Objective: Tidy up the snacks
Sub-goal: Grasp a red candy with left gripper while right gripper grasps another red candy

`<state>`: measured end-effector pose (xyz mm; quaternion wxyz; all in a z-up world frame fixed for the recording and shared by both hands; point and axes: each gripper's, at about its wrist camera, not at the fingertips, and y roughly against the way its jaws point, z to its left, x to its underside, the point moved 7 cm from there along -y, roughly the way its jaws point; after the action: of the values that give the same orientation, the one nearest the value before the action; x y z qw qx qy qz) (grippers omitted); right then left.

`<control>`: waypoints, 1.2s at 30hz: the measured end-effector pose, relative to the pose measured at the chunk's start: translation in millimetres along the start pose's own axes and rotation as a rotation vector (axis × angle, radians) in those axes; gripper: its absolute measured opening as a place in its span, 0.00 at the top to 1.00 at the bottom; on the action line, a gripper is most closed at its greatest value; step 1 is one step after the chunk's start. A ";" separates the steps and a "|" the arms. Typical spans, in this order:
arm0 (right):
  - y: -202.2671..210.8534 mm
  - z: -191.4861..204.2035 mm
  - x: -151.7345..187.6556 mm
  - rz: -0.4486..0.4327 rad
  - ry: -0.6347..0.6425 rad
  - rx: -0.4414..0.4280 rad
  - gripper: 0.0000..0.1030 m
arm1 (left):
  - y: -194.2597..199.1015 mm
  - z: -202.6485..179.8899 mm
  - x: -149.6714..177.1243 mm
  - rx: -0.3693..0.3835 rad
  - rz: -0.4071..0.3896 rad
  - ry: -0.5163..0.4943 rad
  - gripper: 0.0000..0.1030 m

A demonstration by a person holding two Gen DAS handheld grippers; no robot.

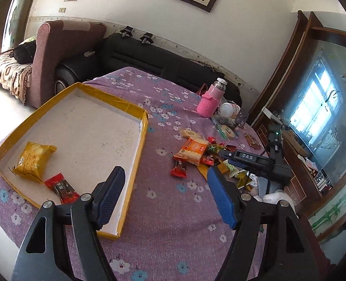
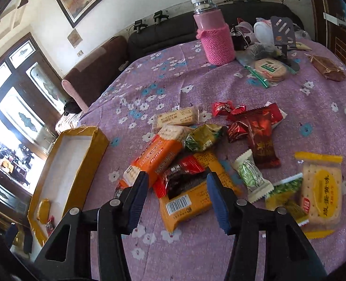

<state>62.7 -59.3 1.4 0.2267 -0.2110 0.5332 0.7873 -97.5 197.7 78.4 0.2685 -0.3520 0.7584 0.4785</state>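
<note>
A shallow yellow box (image 1: pixel 135 110) lies on the purple flowered cloth; it holds a yellow snack pack (image 1: pixel 33 160) and a red-black bar (image 1: pixel 62 188). My left gripper (image 1: pixel 164 182) is open and empty, its left finger over the box's near corner. A pile of snacks (image 2: pixel 196 145) lies right of the box: an orange cracker pack (image 2: pixel 156 159), a red-black bar (image 2: pixel 180 175) on a yellow pack (image 2: pixel 191 203), green and red candies. My right gripper (image 2: pixel 176 185) is open, its fingers on either side of the red-black bar. The box also shows in the right wrist view (image 2: pixel 100 140).
A pink bottle in a knit sleeve (image 2: pixel 216 37), a phone stand (image 2: pixel 284 37), a bagged round biscuit (image 2: pixel 270 70) and a brown packet (image 2: pixel 327 69) stand at the table's far side. A yellow cracker pack (image 2: pixel 321 196) lies at the right. A black sofa (image 1: pixel 135 53) is behind the table.
</note>
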 end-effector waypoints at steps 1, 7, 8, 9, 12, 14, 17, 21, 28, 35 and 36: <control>-8.0 2.2 -2.1 0.009 0.005 0.019 0.49 | -0.3 -0.3 0.0 -0.004 -0.002 0.001 0.30; -41.6 6.2 0.5 0.051 0.036 0.094 0.60 | -12.3 1.6 3.4 -0.005 0.025 0.003 0.30; -43.0 9.1 4.6 0.067 0.045 0.073 0.76 | -15.3 1.3 4.6 -0.005 0.031 0.001 0.30; -42.9 11.9 7.8 0.077 0.046 0.048 0.78 | -18.5 1.2 5.4 -0.004 0.038 0.001 0.30; -39.4 18.7 16.2 0.089 0.086 0.045 0.81 | -28.9 -2.2 8.9 0.001 0.064 -0.012 0.30; -37.3 25.6 25.3 0.111 0.104 0.016 0.83 | -36.6 -8.0 12.7 0.008 0.087 -0.032 0.30; -32.4 33.2 34.5 0.117 0.107 -0.035 0.84 | -49.5 -18.8 19.3 0.009 0.117 -0.078 0.30; -18.8 34.5 46.4 0.092 0.096 -0.092 0.84 | -74.1 -34.0 30.0 0.023 0.179 -0.126 0.30; 16.2 12.4 50.3 -0.011 0.029 -0.204 0.84 | -137.6 -51.1 35.8 -0.013 0.281 -0.192 0.58; 12.0 -2.4 49.3 0.000 -0.039 -0.277 0.84 | -192.9 -53.9 28.2 -0.077 0.274 -0.235 0.58; 12.0 -2.1 50.2 0.004 -0.040 -0.283 0.84 | -201.4 -52.1 29.9 -0.089 0.292 -0.237 0.58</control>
<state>15.4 -58.6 -19.2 0.2038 -0.2242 0.4127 0.8590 39.9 82.5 -31.1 0.2679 -0.1909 0.7426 0.5834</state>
